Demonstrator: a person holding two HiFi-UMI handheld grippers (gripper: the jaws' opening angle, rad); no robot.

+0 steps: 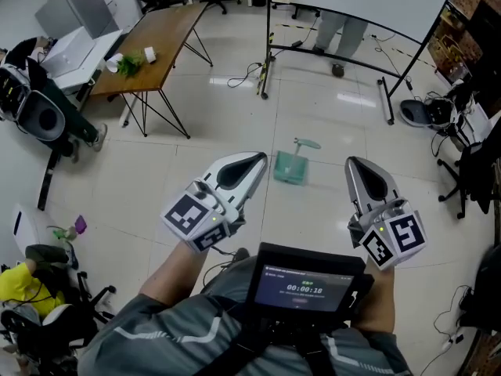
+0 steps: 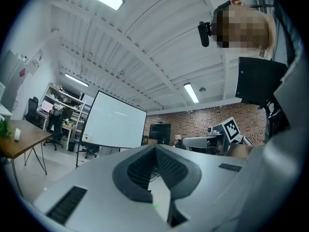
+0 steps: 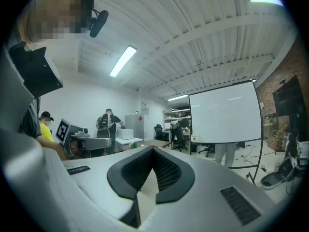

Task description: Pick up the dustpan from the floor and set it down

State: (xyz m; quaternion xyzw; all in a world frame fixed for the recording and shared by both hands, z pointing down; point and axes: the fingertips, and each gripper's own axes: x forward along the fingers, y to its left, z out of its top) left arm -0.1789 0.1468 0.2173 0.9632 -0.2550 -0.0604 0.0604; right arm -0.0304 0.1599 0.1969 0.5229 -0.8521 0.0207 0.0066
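Small teal plastic dustpan (image 1: 290,168) lies on the white floor (image 1: 235,124), not yet picked up; left gripper (image 1: 257,160) and right gripper (image 1: 353,164) hover short of it, fingers closed and empty.

Dustpan (image 1: 290,168) on floor (image 1: 227,128), right of table (image 1: 160,34)

Closed, empty right tool (image 3: 153,150); white screen (image 3: 224,115) ahead

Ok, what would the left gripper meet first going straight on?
Nothing near: the left gripper, held level, would clear the dustpan. The way looks free past the white screen towards a dark monitor at the brick wall; depth unclear.
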